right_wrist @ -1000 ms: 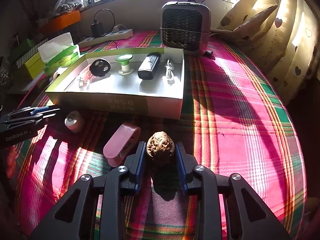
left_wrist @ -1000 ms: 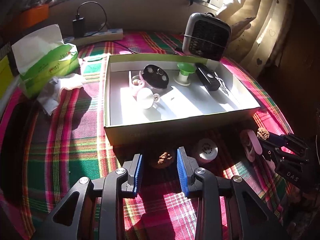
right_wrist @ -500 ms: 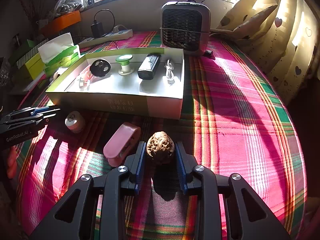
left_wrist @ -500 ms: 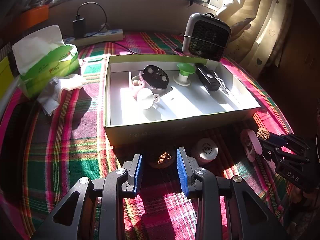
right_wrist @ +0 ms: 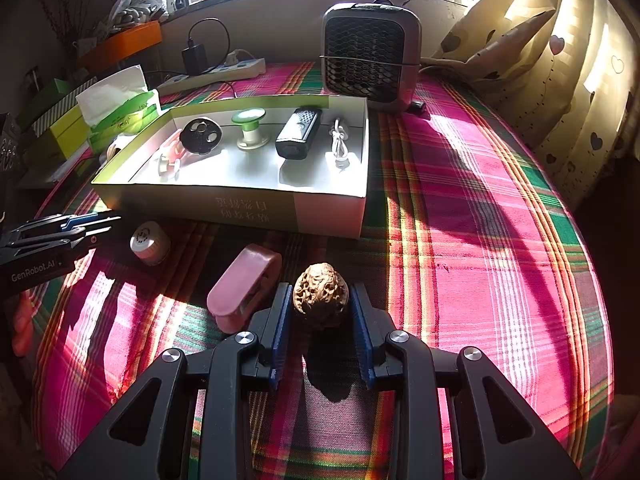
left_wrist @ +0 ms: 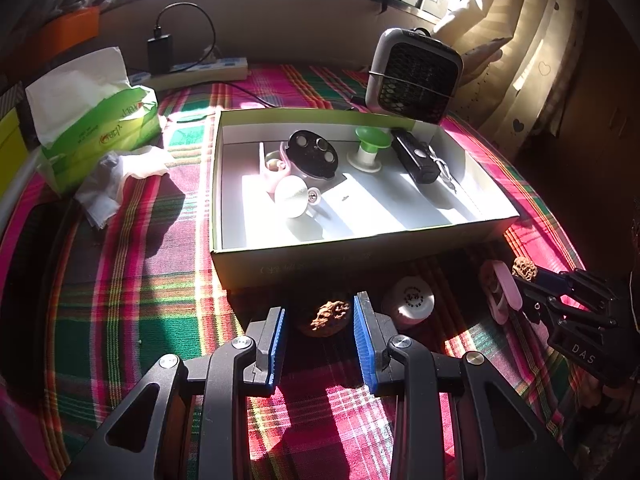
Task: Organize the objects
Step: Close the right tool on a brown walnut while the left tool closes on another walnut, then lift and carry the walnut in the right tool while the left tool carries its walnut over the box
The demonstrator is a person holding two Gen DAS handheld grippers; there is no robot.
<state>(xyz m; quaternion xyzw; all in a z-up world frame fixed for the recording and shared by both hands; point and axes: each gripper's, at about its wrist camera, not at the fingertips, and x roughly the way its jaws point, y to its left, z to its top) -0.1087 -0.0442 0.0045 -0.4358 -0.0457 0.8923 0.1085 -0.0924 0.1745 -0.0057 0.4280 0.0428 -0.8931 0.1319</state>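
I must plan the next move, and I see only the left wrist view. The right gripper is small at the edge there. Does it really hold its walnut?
Observer: Yes. In the right wrist view the walnut sits between the jaws of the right gripper, with both blue pads against it. Its shadow falls on the cloth below.
Operator: Is the pink clip between the jaws too?
Observer: No. The pink clip lies on the cloth outside them, close beside the left jaw. I cannot tell if they touch.
Operator: What is behind the black device in the box?
Observer: A small white looped thing, between the black device and the right wall of the box.
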